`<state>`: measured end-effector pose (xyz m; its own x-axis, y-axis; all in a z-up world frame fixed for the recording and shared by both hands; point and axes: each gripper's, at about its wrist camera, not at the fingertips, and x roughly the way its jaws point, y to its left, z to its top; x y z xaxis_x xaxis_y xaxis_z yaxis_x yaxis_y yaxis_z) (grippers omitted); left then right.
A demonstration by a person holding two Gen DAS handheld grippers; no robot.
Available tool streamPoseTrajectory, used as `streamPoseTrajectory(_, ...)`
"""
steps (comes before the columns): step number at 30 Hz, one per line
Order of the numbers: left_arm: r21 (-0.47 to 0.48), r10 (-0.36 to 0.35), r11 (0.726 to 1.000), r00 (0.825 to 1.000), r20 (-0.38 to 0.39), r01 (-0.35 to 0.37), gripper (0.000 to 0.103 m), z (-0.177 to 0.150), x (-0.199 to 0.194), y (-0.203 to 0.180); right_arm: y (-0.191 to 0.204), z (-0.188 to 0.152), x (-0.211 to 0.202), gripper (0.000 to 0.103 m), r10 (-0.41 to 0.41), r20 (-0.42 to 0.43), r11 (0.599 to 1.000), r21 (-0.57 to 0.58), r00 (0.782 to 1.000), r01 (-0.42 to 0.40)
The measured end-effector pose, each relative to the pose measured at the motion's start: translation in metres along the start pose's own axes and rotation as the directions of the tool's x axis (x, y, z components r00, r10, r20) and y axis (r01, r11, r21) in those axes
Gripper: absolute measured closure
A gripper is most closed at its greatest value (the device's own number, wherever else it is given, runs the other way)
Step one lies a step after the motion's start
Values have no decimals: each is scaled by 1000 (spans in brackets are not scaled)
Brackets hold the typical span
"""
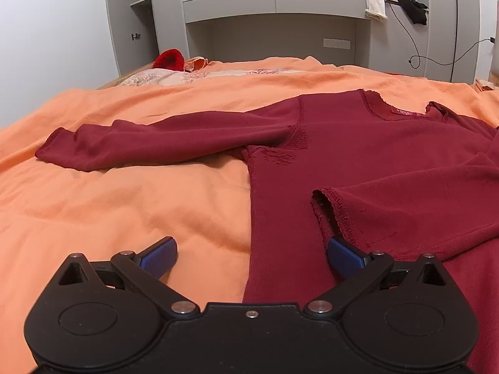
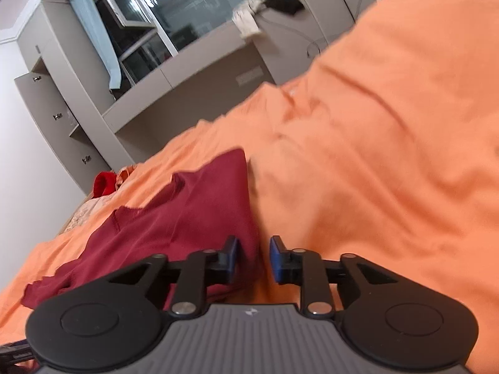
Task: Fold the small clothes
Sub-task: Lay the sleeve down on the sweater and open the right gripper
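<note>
A dark red long-sleeved top [image 1: 374,162] lies flat on the orange bedspread [image 1: 124,205], collar away from me. One sleeve [image 1: 149,140] stretches out to the left; the other sleeve [image 1: 405,208] is folded across the body, its cuff near my right finger. My left gripper [image 1: 252,254] is open wide and empty, low over the top's left edge. In the right wrist view the top [image 2: 187,215] lies left of the tilted gripper. My right gripper [image 2: 254,258] is partly open with a narrow gap, empty, at the top's right edge.
A bright red item [image 1: 168,59] and a patterned pillow [image 1: 162,78] lie at the far left of the bed. Grey cabinets and a shelf [image 1: 274,0] stand behind, with clothes [image 1: 393,0] and a cable hanging. Orange bedspread [image 2: 389,155] spreads right.
</note>
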<state>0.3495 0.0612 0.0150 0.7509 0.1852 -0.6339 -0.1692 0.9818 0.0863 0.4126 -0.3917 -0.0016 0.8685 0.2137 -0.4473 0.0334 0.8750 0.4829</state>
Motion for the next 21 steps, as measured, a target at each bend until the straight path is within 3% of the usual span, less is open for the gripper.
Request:
streamPoseTrajectory(2,2,0,1000,1000,0,0,0,-1,0,0,1,2,2,56,2,18,1000,-7,1000,-2)
streamPoseTrajectory(4,-1,-4,1000,1000,-1,4,0,-1,-1,2,-1,3,7,53,14,26,1000,-10,1000,-14)
streamPoseTrajectory(5,-3,-6,1000,1000,-2,6,0,-2,-1,2,0,3,10,56,7,26,1000,-18,1000,-7)
streamPoseTrajectory(6,-4,-7,1000,1000,-3,7,0,-2,0,3,3,2,14,77,-12,28,999,-35,1000,13)
streamPoseTrajectory(7,-4,-8,1000,1000,-4,8,0,-2,-1,2,7,-2,19,86,-46,29,996,-70,998,48)
streamPoseTrajectory(10,-7,-14,1000,1000,-6,14,0,-2,0,3,19,-9,29,88,-109,31,982,-153,994,112)
streamPoseTrajectory(13,-13,-20,1000,1000,-12,19,0,-2,1,4,23,-9,27,88,-103,55,979,-168,993,111)
streamPoseTrajectory(15,-10,-17,1000,1000,-12,17,0,-2,1,4,20,-9,24,85,-90,53,983,-154,995,97)
streamPoseTrajectory(19,-11,-19,1000,1000,-6,19,0,-3,1,4,17,-7,3,71,-131,112,974,-171,985,149)
streamPoseTrajectory(21,-18,-21,1000,1000,-2,21,0,-4,0,5,14,-1,-12,53,-155,164,969,-165,974,182)
